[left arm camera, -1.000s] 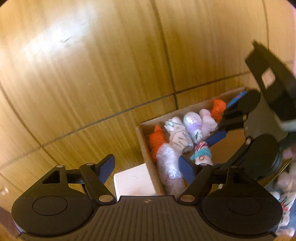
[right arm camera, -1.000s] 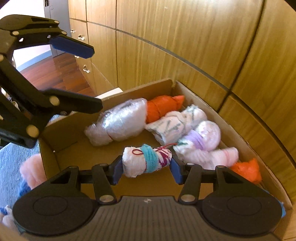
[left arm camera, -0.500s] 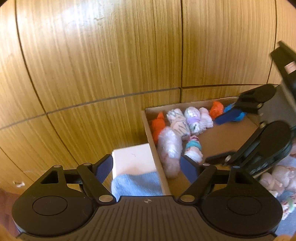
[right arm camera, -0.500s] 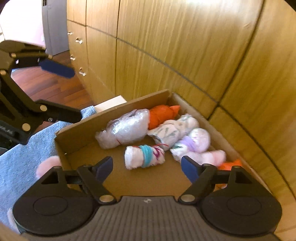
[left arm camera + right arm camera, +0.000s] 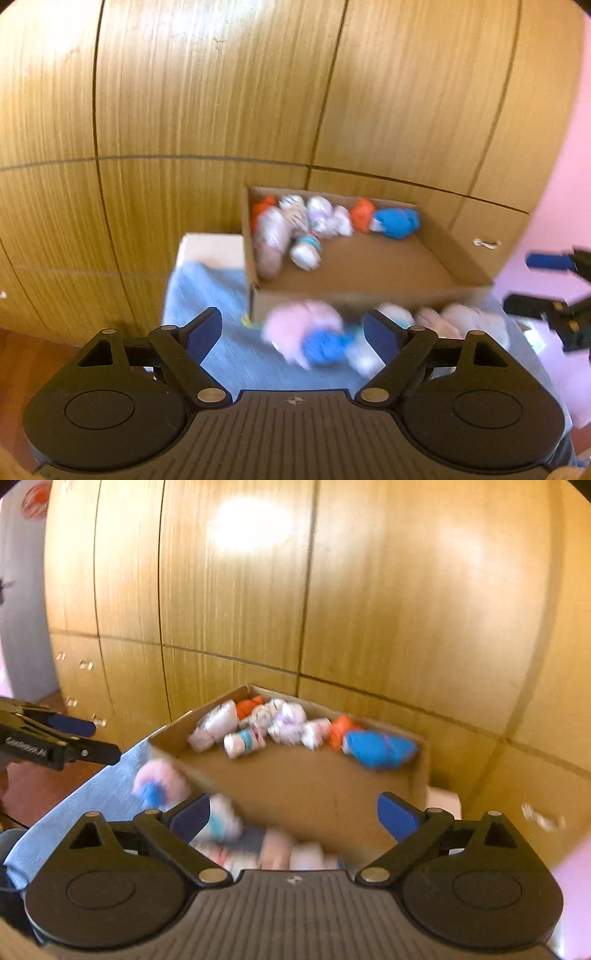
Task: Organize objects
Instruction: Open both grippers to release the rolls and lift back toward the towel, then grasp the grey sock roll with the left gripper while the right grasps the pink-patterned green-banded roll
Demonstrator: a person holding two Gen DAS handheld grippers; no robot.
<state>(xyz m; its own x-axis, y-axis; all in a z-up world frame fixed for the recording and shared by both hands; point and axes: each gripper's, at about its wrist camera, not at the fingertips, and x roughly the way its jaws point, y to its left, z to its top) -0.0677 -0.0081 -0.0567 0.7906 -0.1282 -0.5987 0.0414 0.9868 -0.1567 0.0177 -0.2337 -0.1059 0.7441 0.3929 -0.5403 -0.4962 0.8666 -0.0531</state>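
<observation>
Both the left gripper [image 5: 291, 330] and right gripper [image 5: 291, 814], jaws opening on nothing, face what seem soft, light rolled socks [image 5: 306, 338] at the desk's near box [image 5: 369, 295] edge, best pinched mid-roll

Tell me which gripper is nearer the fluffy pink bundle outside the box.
Left, as far as the blur allows. The left gripper hangs just before the pink bundle, fingers opening, empty. The right gripper sits off to its side, opening, empty.
</observation>
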